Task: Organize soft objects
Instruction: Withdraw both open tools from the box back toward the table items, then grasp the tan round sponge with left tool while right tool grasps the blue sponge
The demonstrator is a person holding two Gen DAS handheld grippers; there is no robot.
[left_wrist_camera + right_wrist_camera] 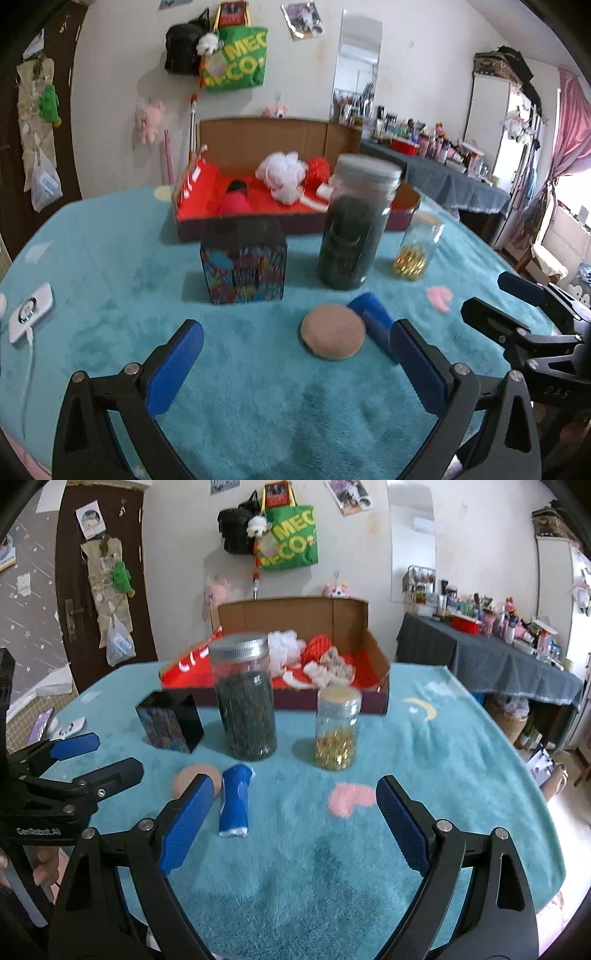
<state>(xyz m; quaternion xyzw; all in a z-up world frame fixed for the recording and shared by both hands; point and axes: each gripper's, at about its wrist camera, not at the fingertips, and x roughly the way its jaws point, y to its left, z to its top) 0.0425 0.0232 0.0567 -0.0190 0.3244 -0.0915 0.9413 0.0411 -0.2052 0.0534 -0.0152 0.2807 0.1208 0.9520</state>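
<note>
A: Left hand-held gripper (295, 354) status?

B: Spread wide, nothing between the blue pads. It hovers over the teal blanket (110, 277) on the desk. The round tan sponge (332, 331) lies ahead, nearer its right finger, not touching it as far as I can tell.

A: Right hand-held gripper (295, 794)?

B: Also wide apart and empty. From its own camera the blue cloth roll (235, 801) lies just inside its left finger, with the tan sponge touching or just beside the roll, partly hidden behind that finger. Contact between finger and roll: cannot tell.

A: Where do the soft things sit?

B: Sponge and blue roll side by side on the blanket, in front of the jars. The white bath puff (282, 176) and a red yarn ball (318, 170) are inside the open cardboard box (258, 138) at the back, on its red lining. A red and black soft item (236, 199) also lies in the box, left of the puff.

A: Other stuff?

B: A tall jar of dark contents (352, 225) with a metal lid, a small jar of gold pieces (417, 247) right of it, a patterned square box (243, 264) left of it. All upright, between the box and the sponge. The frames are slightly blurred.
</note>
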